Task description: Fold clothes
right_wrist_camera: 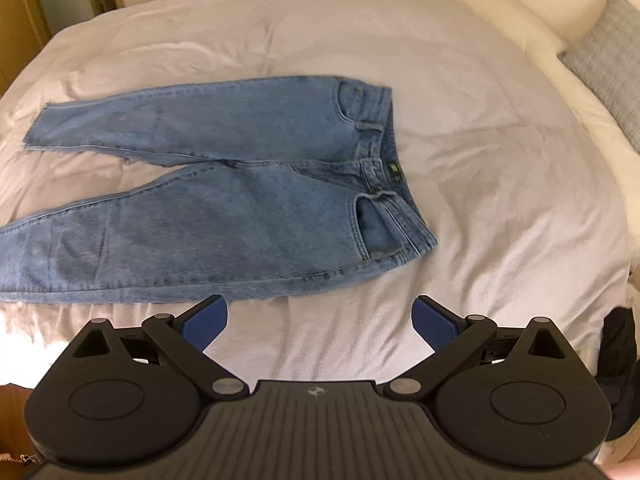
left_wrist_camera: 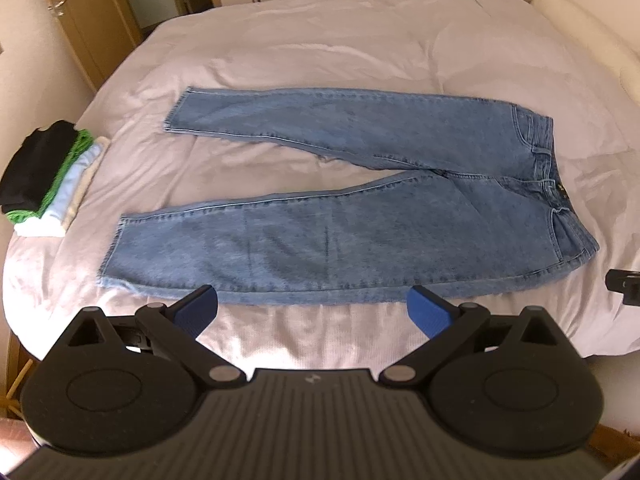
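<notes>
- A stack of folded clothes (left_wrist_camera: 48, 176), black on top, then green, pale blue and white, sits at the bed's left edge, about nine o'clock in the left wrist view, well apart from the jeans.
- The jeans (left_wrist_camera: 360, 200) lie flat on the pale bed cover (left_wrist_camera: 320, 48), legs spread in a V towards nine o'clock, waistband towards three o'clock.
- The left gripper (left_wrist_camera: 313, 312) hangs at six o'clock, just short of the near leg's lower edge; its blue pads (left_wrist_camera: 196, 312) stand wide apart and hold nothing.
- The right gripper (right_wrist_camera: 319, 322) hangs at six o'clock in its own view, near the hip edge of the jeans (right_wrist_camera: 224, 200), jaws spread wide, empty.
- A grey pillow (right_wrist_camera: 612, 48) rests at two o'clock by the white headboard (right_wrist_camera: 500, 4).
</notes>
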The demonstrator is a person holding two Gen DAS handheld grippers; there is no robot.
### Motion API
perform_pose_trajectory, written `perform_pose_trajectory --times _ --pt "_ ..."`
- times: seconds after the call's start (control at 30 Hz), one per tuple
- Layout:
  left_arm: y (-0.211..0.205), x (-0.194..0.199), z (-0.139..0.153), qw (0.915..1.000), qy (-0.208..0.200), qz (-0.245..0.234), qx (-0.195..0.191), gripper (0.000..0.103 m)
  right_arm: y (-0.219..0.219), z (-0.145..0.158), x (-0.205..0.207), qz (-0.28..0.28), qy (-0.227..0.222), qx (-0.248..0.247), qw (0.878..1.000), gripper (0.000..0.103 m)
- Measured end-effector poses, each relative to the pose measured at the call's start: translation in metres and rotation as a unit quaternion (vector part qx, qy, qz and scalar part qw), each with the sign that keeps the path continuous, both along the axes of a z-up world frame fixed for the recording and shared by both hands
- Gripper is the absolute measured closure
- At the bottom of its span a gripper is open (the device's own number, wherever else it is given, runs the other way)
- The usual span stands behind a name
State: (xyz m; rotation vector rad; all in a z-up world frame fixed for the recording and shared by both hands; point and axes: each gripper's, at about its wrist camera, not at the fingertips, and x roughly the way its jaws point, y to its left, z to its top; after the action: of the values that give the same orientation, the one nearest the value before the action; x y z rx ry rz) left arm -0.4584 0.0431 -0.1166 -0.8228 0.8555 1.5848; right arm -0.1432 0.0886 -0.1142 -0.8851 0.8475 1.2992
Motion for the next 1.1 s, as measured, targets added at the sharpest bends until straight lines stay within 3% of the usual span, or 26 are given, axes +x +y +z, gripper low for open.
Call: perform_pose_trajectory --times 0.33,0.47,0.67,0.77,0.8,0.93,1.03,1.1 --pt "0.106 0.001 -0.064 0.9956 -0.019 -0.078 -0.049 0.004 0.051 -0.043 0.028 -0.055 0.048 -0.016 0.997 0.003" --pt "0.164 -0.004 -0.086 0.9918 -0.03 -0.118 -0.037 0.005 0.087 -0.061 0.038 -0.06 0.099 0.012 0.993 0.006" --pt "0.252 -0.006 -0.131 0.9811 -0.029 -0.19 -0.022 0.013 0.168 -0.117 0.062 -0.085 0.15 0.019 0.985 0.009" --pt "0.295 -0.004 -0.16 0.971 -0.031 -0.236 -0.026 0.016 0.212 -0.145 0.075 -0.064 0.159 0.014 0.985 0.025" --pt "0.309 -0.003 -0.169 0.9666 -0.034 -0.252 -0.029 0.021 0.227 -0.153 0.079 -0.053 0.161 0.01 0.986 0.028" --pt "0.368 0.0 -0.196 0.9464 -0.034 -0.321 -0.019 0.045 0.288 -0.169 0.093 -0.003 0.165 0.005 0.986 0.063" --pt "0.415 0.0 -0.208 0.931 -0.026 -0.364 0.003 0.061 0.336 -0.165 0.097 0.063 0.134 0.031 0.988 0.072" --pt "0.444 -0.001 -0.214 0.9231 -0.023 -0.384 0.015 0.056 0.365 -0.16 0.101 0.105 0.107 0.053 0.987 0.072"
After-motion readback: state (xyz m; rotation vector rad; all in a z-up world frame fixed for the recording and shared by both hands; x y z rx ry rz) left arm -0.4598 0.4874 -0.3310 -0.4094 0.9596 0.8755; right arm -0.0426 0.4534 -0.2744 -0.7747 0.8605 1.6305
